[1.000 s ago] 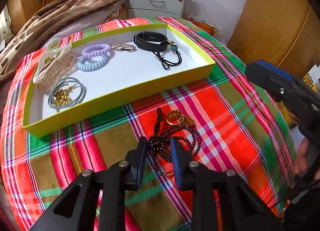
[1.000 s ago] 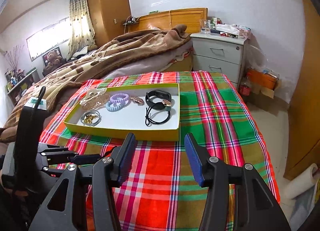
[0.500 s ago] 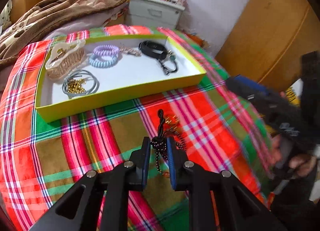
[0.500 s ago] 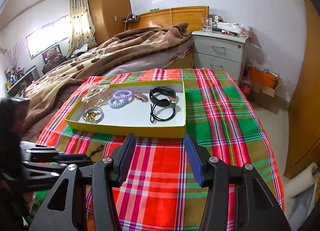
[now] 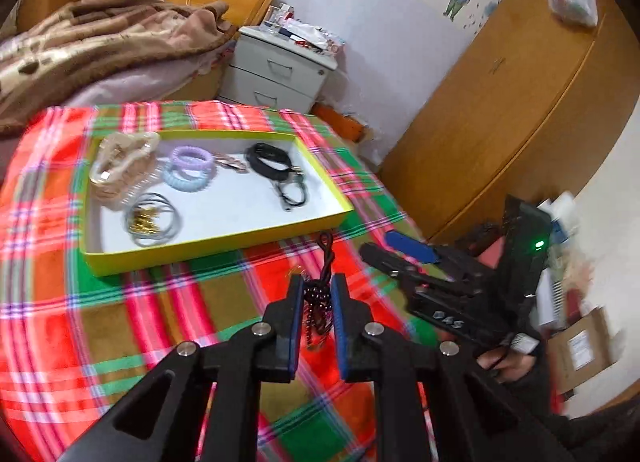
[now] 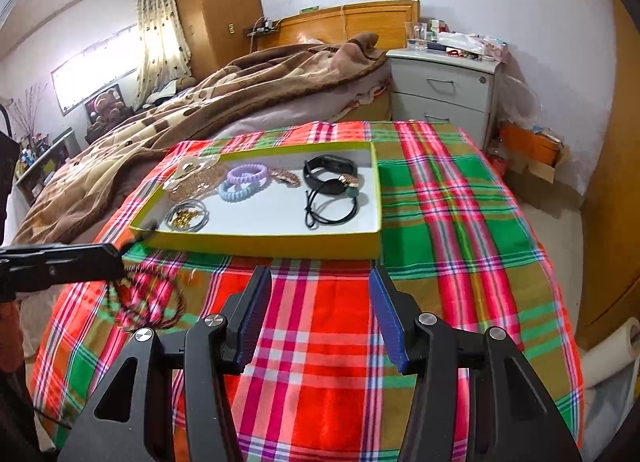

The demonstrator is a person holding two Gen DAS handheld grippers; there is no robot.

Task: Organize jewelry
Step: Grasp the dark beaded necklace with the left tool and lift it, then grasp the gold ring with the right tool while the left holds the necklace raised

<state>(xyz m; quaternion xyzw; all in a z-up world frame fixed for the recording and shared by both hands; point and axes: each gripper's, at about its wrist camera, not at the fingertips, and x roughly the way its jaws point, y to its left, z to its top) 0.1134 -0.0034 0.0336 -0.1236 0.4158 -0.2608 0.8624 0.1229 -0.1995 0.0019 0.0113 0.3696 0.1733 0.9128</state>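
A string of dark beads [image 5: 318,310] with a black cord hangs between the pads of my left gripper [image 5: 316,282], clear of the plaid cloth. The jaws are still closing and pinch the beads. From the right wrist view the same beads [image 6: 148,298] dangle blurred under the left gripper [image 6: 114,258]. Beyond it lies the yellow tray [image 5: 216,240], which holds a hair claw [image 5: 120,166], purple [image 5: 192,156] and blue [image 5: 186,182] spiral ties, a black band [image 5: 268,160] and grey ties [image 5: 152,218]. My right gripper [image 6: 318,282] stands open over the cloth, nothing between its fingers.
The plaid cloth [image 6: 440,222] covers a table that drops off on the right and near sides. A bed with a brown blanket [image 6: 240,90] lies behind the tray, a grey nightstand [image 6: 444,94] at the back right, and a wooden wardrobe [image 5: 500,102] on the right.
My left gripper has closed around the dark beads and lifted them off the cloth, swinging its view to the right. The right gripper has stayed in place, open.
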